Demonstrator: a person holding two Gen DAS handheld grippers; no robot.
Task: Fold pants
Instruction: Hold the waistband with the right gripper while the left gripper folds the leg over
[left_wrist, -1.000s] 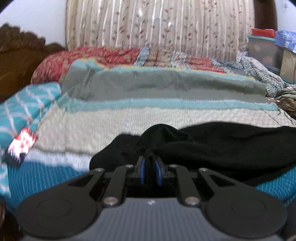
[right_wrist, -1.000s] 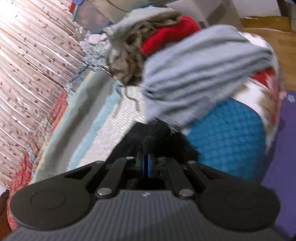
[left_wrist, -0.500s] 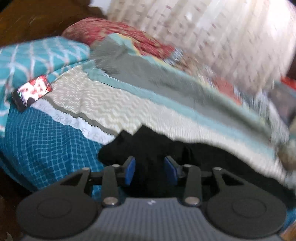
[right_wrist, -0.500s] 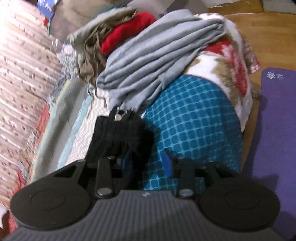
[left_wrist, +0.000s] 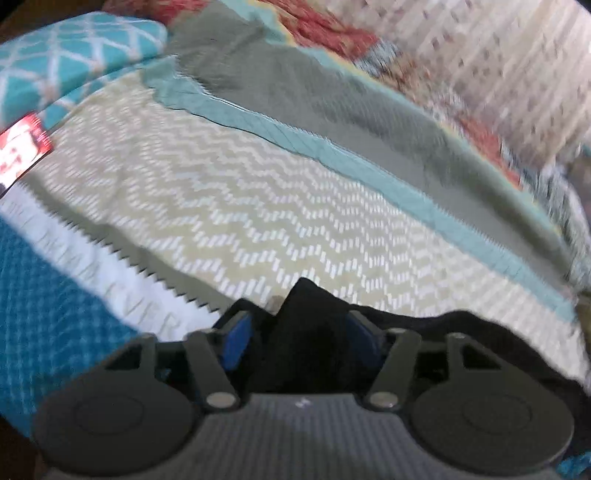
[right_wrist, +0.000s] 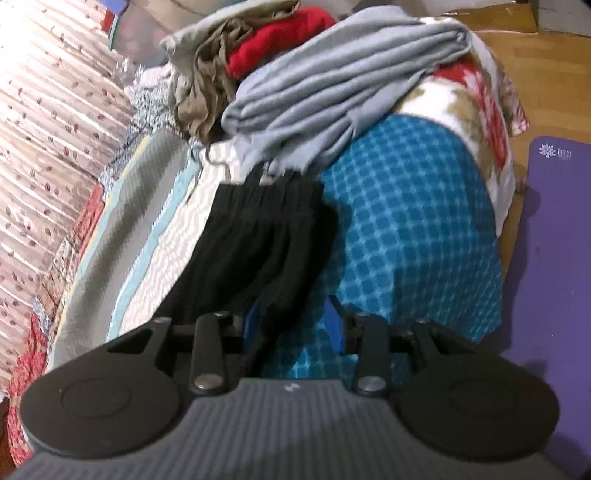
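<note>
The black pants (right_wrist: 258, 236) lie stretched out on the bed near its front edge. In the left wrist view one end of the pants (left_wrist: 306, 332) bunches up between the blue pads. My left gripper (left_wrist: 299, 339) is open, its jaws spread on either side of that bunch. In the right wrist view the gathered waistband end lies ahead and a fold runs back beside the left pad. My right gripper (right_wrist: 291, 325) is open, above the teal checked bedspread (right_wrist: 406, 229), with the pants edge at its left finger (right_wrist: 251, 325).
A pile of clothes, grey (right_wrist: 332, 96), red (right_wrist: 280, 48) and tan (right_wrist: 203, 99), sits just past the waistband. A phone with a lit screen (left_wrist: 18, 151) lies at the left on the bed. A purple mat (right_wrist: 554, 258) covers the floor at right. Curtains hang behind the bed.
Both grippers were shut on the pants a second ago; both have opened and let go. The pants now lie on the bed and both grippers have drawn back a little.
</note>
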